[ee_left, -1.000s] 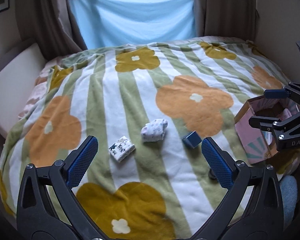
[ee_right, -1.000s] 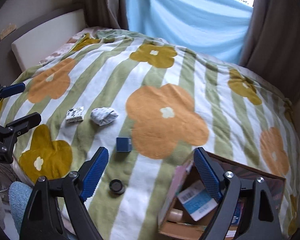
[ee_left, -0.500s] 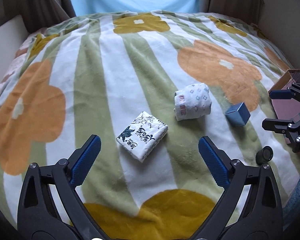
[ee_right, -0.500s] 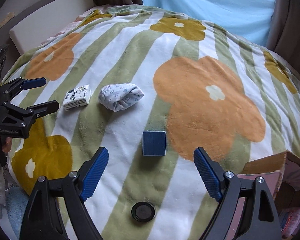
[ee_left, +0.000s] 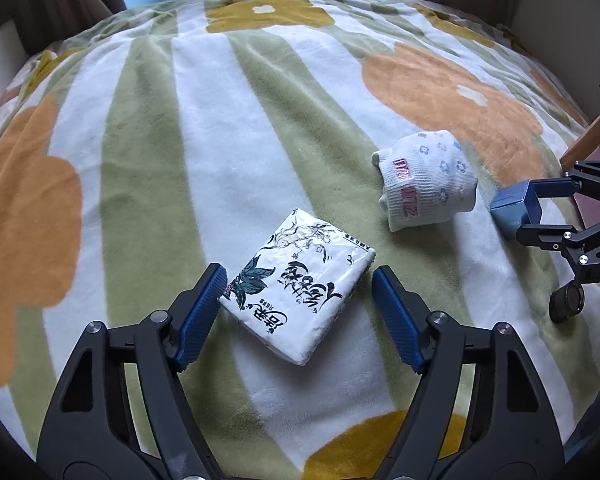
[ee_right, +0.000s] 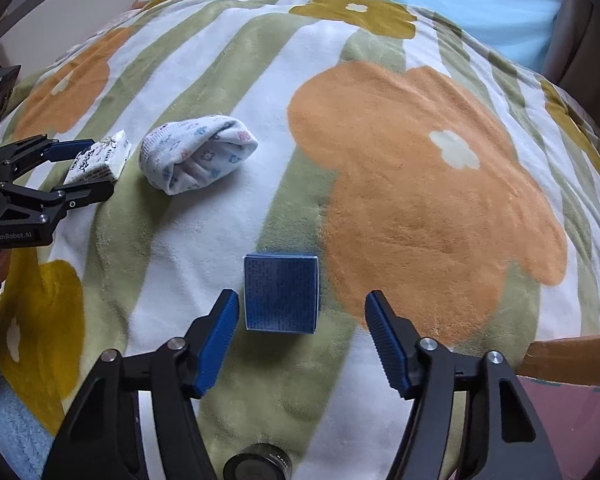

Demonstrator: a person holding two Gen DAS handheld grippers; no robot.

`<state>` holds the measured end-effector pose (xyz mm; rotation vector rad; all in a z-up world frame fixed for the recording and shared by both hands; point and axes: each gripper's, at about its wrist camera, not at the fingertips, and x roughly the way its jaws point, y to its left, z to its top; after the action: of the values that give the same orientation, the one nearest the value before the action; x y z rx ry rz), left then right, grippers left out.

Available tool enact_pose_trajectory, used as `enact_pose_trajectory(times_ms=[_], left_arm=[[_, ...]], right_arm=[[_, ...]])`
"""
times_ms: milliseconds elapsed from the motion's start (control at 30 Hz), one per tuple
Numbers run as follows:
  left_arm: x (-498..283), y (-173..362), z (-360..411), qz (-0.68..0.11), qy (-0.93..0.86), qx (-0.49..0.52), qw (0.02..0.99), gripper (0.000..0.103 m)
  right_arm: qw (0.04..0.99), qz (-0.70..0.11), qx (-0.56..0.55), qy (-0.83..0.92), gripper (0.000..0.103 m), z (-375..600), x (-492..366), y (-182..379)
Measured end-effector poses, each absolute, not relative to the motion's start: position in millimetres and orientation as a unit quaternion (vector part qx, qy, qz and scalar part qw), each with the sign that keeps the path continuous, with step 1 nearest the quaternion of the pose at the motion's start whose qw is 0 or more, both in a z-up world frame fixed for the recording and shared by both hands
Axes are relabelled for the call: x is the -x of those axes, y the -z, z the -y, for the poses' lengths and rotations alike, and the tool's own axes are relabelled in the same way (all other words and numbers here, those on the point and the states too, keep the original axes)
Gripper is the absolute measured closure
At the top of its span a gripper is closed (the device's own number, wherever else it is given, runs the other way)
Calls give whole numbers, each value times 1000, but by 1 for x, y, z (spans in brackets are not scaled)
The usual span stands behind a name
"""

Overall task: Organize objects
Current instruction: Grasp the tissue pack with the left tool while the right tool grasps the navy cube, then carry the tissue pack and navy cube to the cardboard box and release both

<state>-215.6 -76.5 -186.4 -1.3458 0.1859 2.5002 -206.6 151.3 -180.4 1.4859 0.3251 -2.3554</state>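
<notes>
Currently nothing is gripped. The left gripper [ee_left: 298, 312] is held with fingers apart, flanking a white plastic-wrapped tissue pack printed with black ink drawings [ee_left: 300, 288], which lies flat on the striped flowered fleece blanket [ee_left: 180, 168]. The right gripper [ee_right: 302, 334] is likewise spread around a small dark blue cardboard cube box [ee_right: 280, 294]. A rolled white patterned sock [ee_left: 428, 184] is seen at two o'clock of the pack, untouched. A black round cap [ee_right: 258, 462] lies at six o'clock of the cube. The open pink-lined cardboard box [ee_right: 572, 364] waits at four o'clock; all four items seemingly remain unsorted.
</notes>
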Motion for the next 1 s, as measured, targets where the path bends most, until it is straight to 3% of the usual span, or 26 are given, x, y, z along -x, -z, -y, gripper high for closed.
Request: enact_pose_trajectory(times_ms=[67, 200, 667, 1000], left_arm=[[217, 188, 77, -63, -867, 470, 152, 36], [216, 186, 78, -69, -867, 469, 151, 39], [207, 169, 81, -65, -874, 460, 140, 43], [193, 116, 72, -62, -891, 430, 132, 44]], right_arm=[[168, -115, -524, 827, 50, -150, 208, 183], [179, -107, -527, 824, 70, -147, 210, 184], [172, -107, -518, 831, 72, -144, 206, 170], [171, -97, -492, 848, 72, -149, 192, 119]])
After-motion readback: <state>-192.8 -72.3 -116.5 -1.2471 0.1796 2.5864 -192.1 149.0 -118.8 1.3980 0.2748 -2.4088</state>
